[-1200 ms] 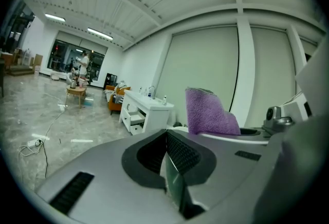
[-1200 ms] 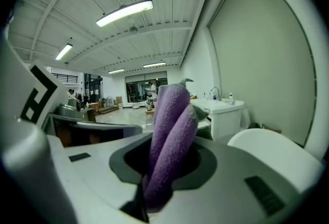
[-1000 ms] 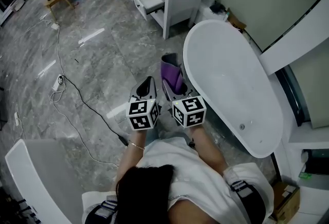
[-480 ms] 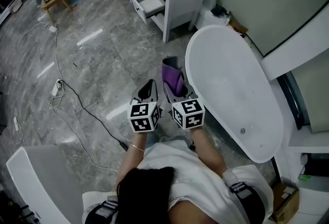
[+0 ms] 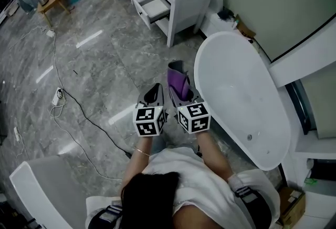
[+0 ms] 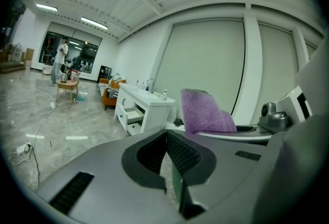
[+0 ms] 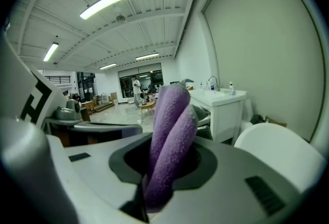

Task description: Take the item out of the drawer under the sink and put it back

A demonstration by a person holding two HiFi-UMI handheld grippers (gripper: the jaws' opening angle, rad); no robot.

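One purple towel (image 5: 179, 84) sits pinched in your right claw (image 5: 176, 68), beside the bathtub (image 5: 239, 91) and well apart from the open drawer (image 5: 156, 9) under the sink. Your left claw (image 5: 156, 89) is pressed together, holding nothing.

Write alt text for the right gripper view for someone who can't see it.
A folded purple towel stands clamped in the right gripper's jaws, filling the centre. Behind it to the right are a white sink cabinet and the rim of a white bathtub.
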